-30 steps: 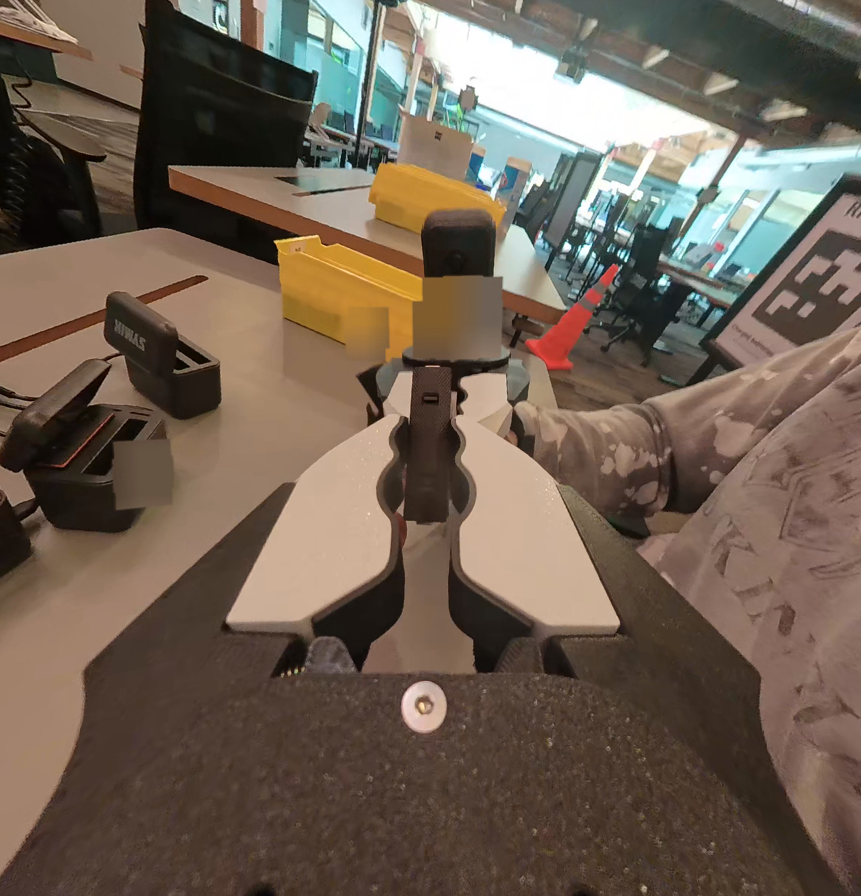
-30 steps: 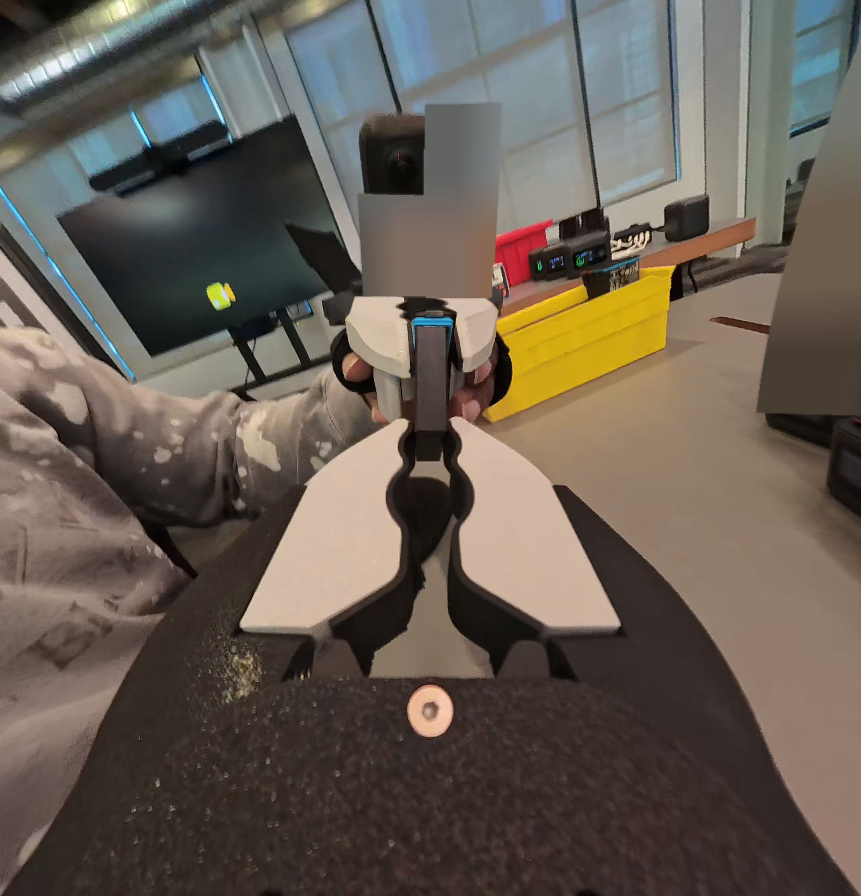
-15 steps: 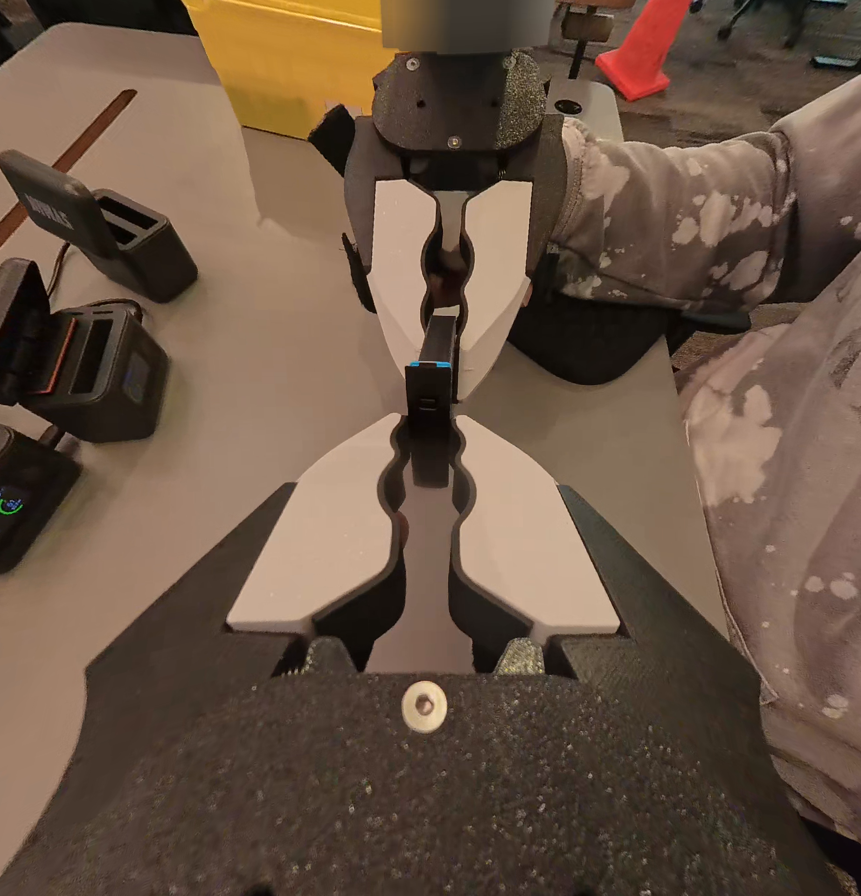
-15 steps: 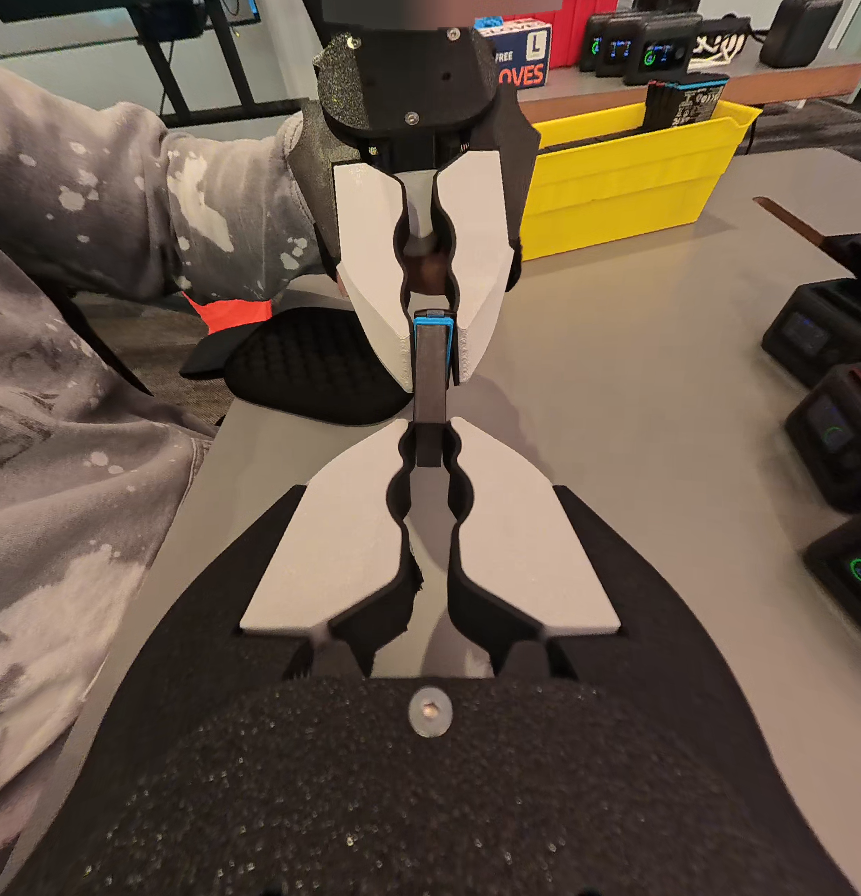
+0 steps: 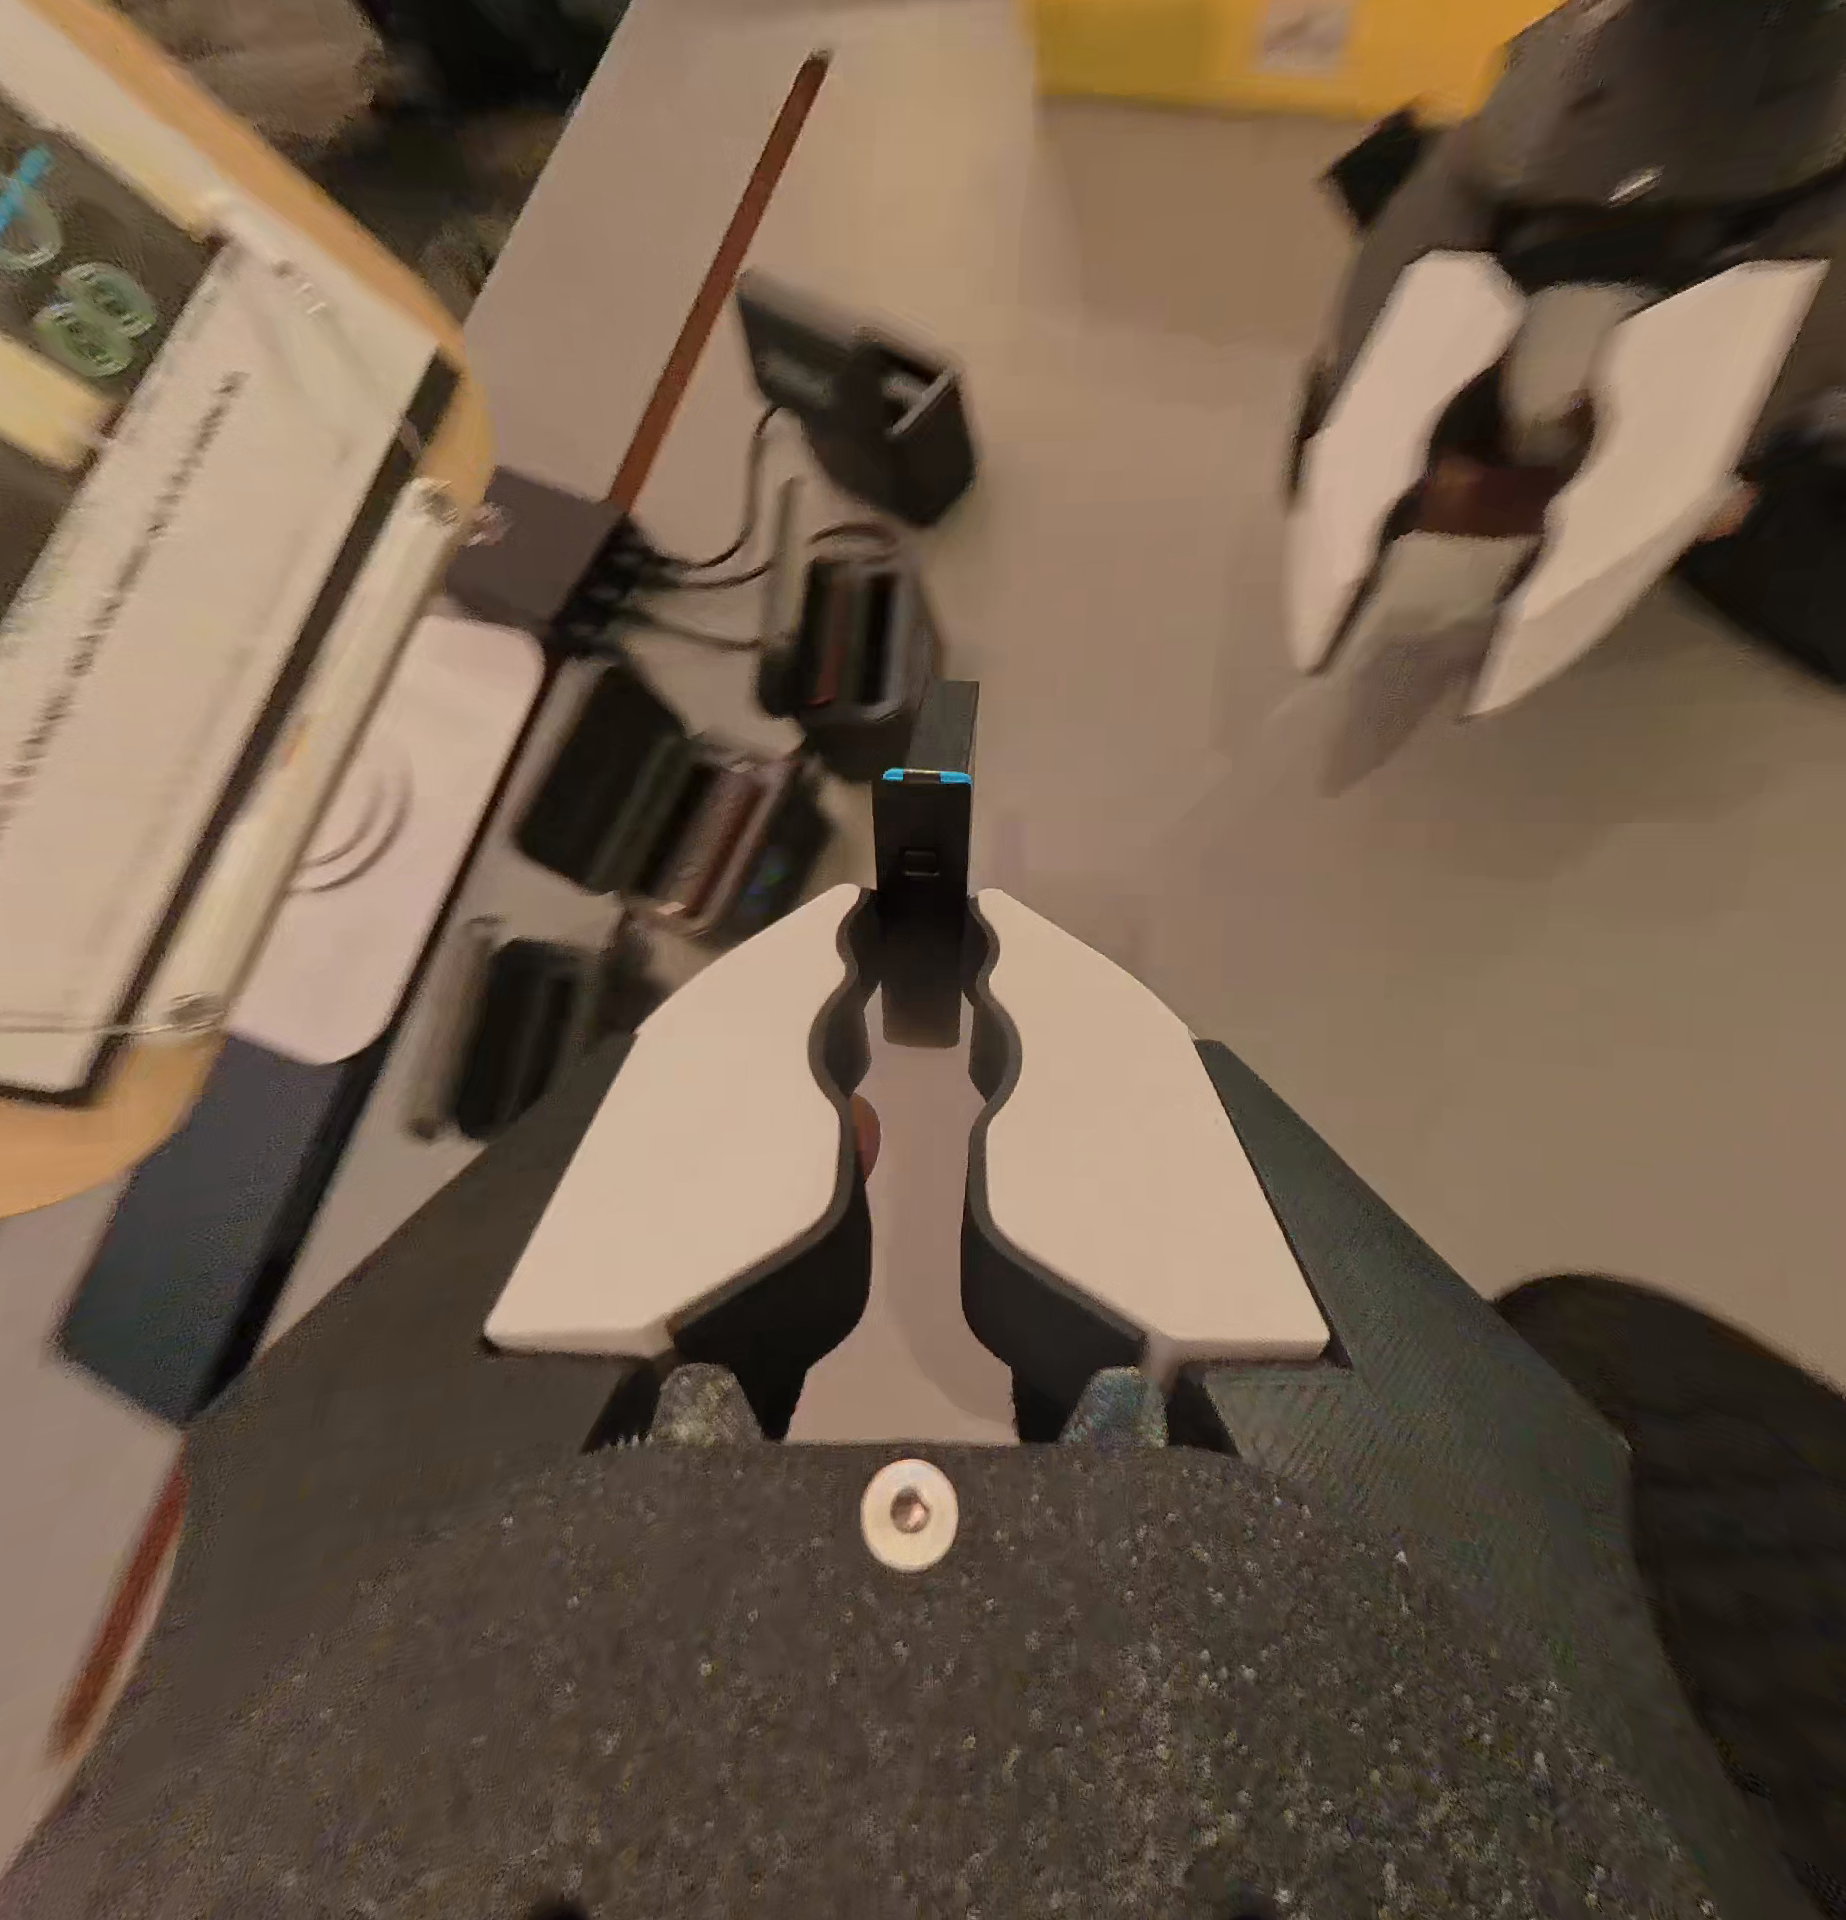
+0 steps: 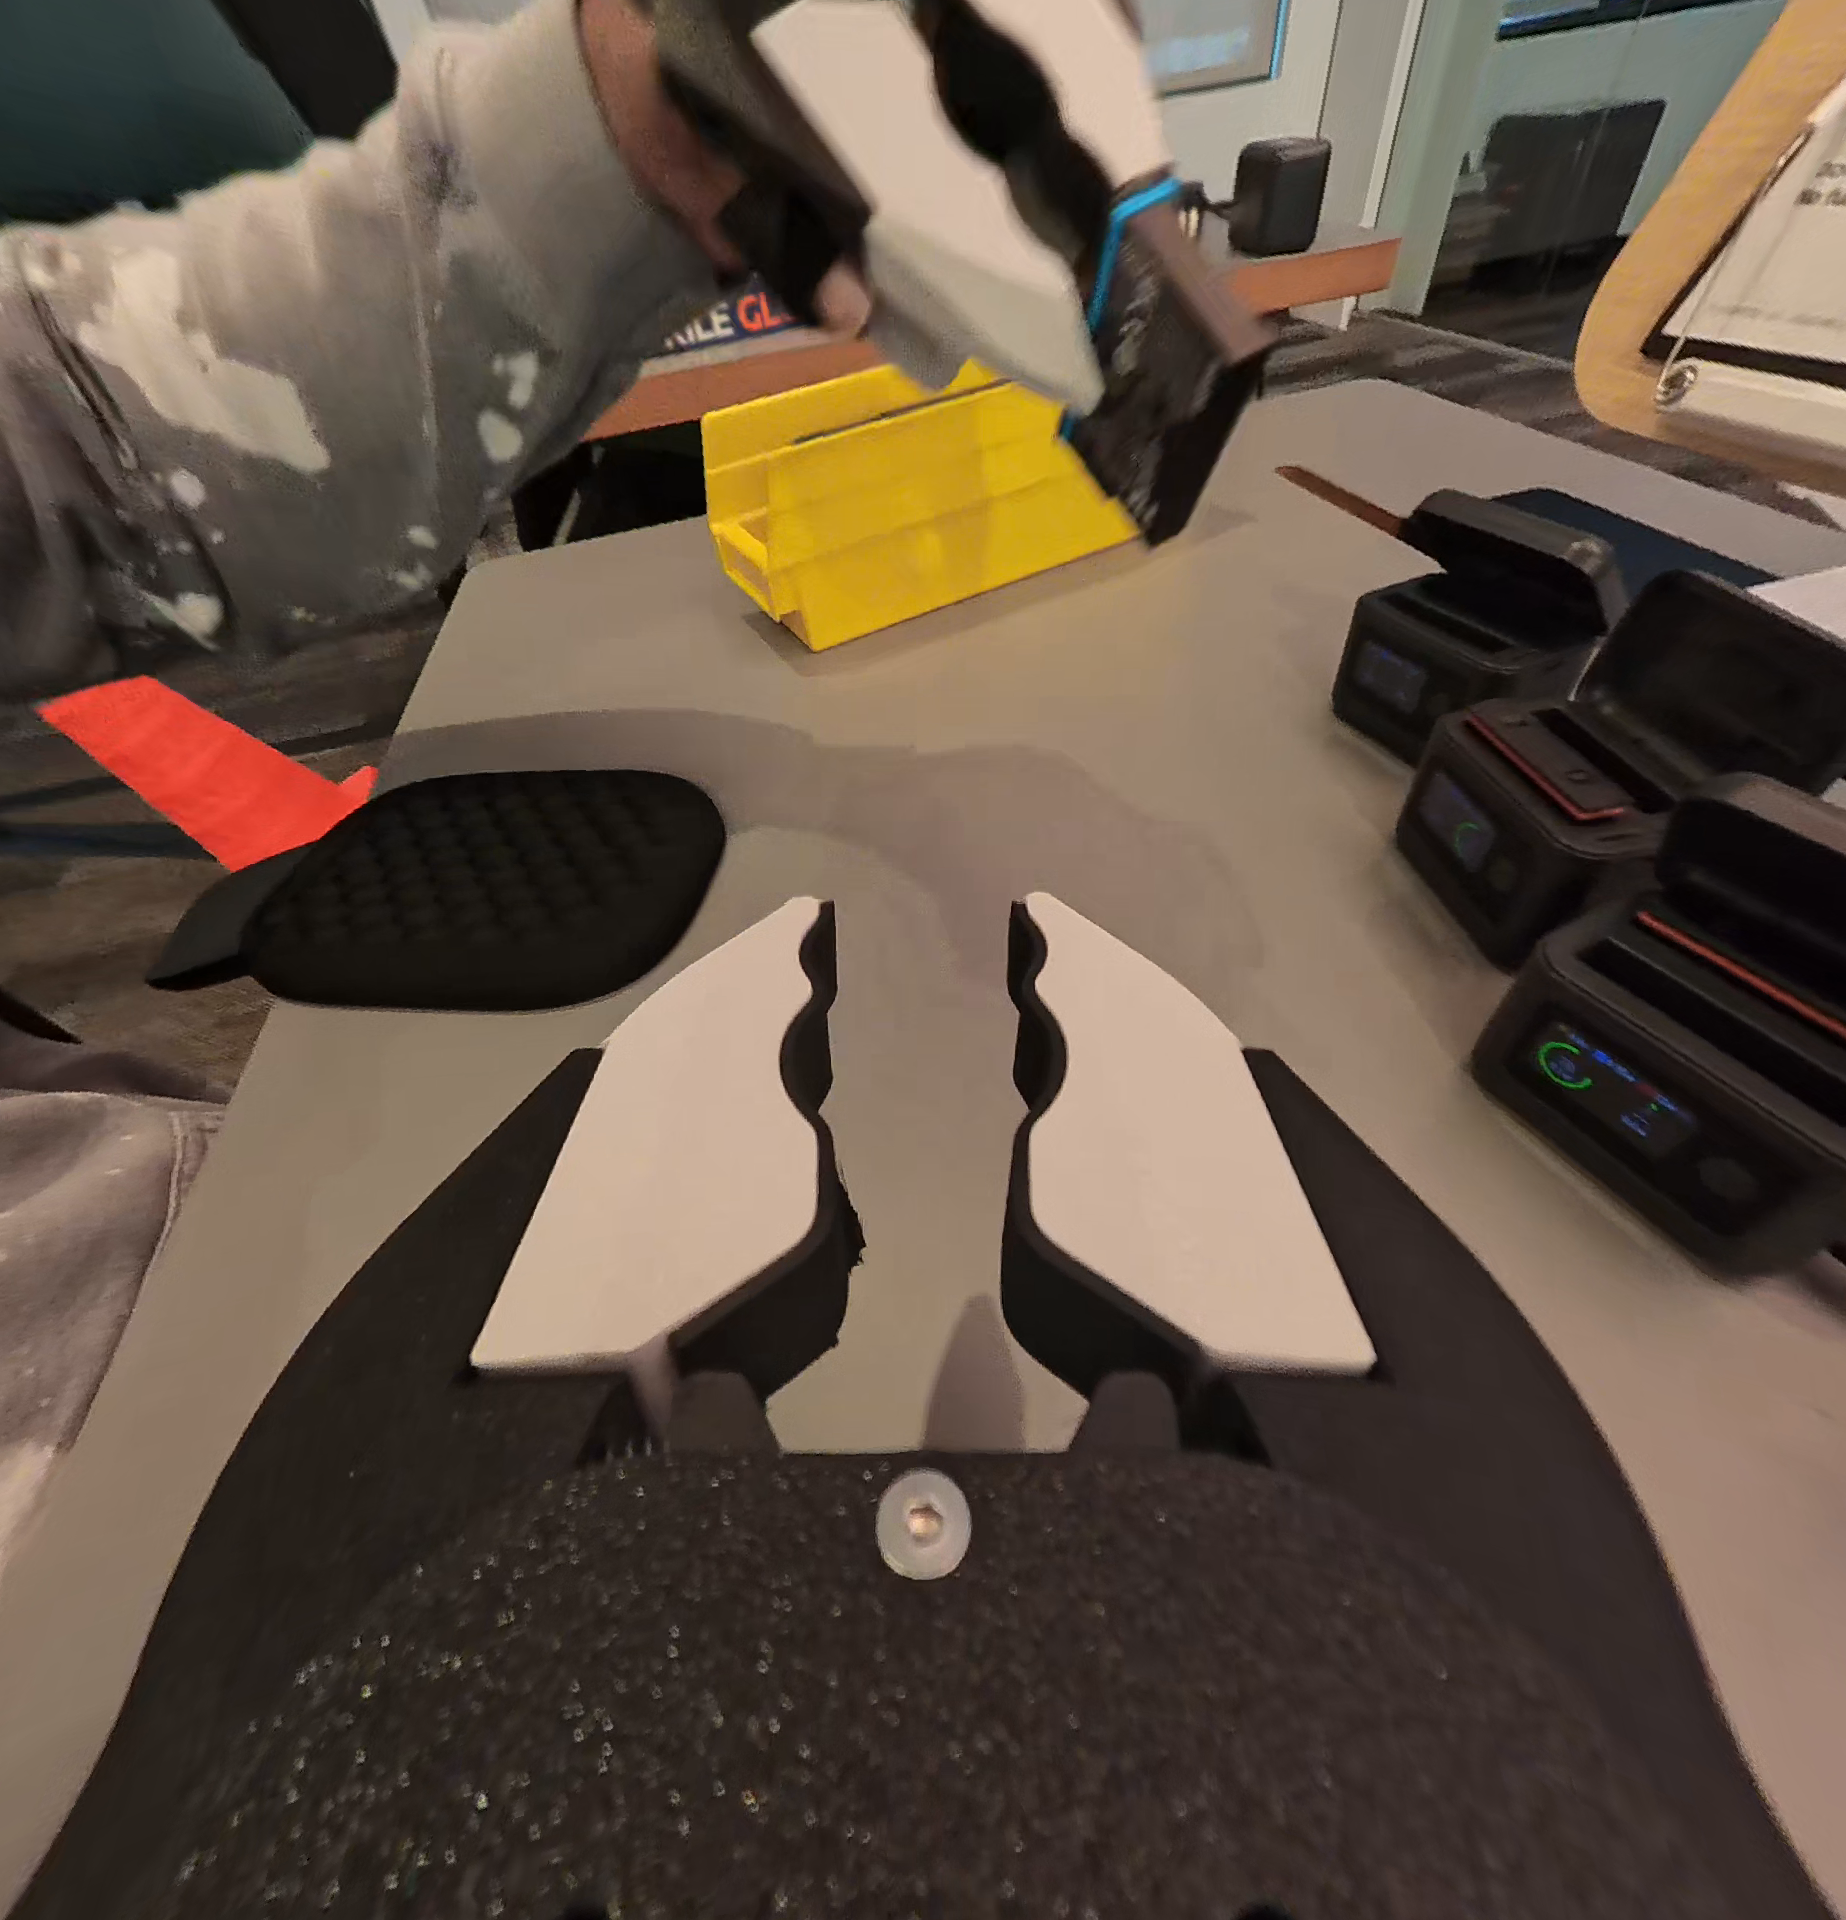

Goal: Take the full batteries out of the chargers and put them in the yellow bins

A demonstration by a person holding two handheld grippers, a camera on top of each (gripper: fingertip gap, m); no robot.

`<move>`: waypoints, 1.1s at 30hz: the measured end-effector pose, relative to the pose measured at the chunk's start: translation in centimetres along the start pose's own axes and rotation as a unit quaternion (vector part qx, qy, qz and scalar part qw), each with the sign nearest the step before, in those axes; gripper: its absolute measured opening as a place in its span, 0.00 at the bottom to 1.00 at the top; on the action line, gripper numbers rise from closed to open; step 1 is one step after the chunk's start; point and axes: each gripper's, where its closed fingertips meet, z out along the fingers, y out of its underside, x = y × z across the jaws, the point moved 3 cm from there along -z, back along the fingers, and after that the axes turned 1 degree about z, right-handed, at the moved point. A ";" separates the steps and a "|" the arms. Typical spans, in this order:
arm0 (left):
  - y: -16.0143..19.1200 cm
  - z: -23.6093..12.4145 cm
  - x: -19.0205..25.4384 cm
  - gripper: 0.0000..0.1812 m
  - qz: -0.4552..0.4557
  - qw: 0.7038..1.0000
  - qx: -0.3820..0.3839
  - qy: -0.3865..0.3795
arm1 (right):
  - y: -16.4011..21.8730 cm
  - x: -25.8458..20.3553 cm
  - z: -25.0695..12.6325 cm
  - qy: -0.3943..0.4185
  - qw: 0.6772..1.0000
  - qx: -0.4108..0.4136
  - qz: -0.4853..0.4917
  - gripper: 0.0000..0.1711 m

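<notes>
L gripper (image 5: 921,902): clamped on black battery (image 5: 924,862) w/ blue band at its far end; batt sticks out past the tips, held in the air above the table (image 5: 1158,831). In R wrist view same gripper (image 6: 1090,343) shows top centre, tilted, batt (image 6: 1168,364) hanging down-right of its tips, blurred.
R gripper (image 6: 921,914): tongs apart, nothing btwn them, grey table (image 6: 898,727) visible thru the gap. In L wrist view it sits far right (image 5: 1418,665), tongs spread, blurred.
Battery vs bin: in R wrist view batt overlaps right end of yellow bin (image 6: 898,520); touching or not, can't tell. Bin stands on far part of table. In L wrist view only a yellow strip of bin (image 5: 1210,47) at top edge.
Chargers: row of black chargers along right side in R wrist view, lids up. Nearest (image 6: 1677,1091) shows lit screen w/ green ring; next (image 6: 1521,821) also lit, fainter; farthest (image 6: 1459,644) dim. In L wrist view chargers (image 5: 867,665) lie left of centre, cables running left to a small black hub (image 5: 529,551); blurred, slot contents unclear.
Sleeve: mottled grey sleeve (image 6: 275,364), far left, leads to L gripper.
Other: black mesh pad (image 6: 483,883) at table's left edge; orange-red shape (image 6: 192,769) beyond it, off the table. Wood-framed sign board (image 5: 119,623) at left in L wrist view.
</notes>
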 end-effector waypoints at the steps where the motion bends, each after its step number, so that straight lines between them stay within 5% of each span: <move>1: 0.4 0.1 -1.6 0.08 0.010 1.000 -0.023 -0.012 | 0.2 0.2 0.1 0.002 1.000 -0.003 0.003 0.18; 12: 6.6 5.1 -10.6 0.08 0.056 0.969 -0.238 -0.040 | 2.3 0.4 1.3 0.004 0.999 -0.049 0.008 0.18; 33: 8.0 7.6 -16.6 0.08 0.107 0.931 -0.337 -0.087 | 3.5 0.7 1.8 0.000 0.997 -0.077 0.023 0.18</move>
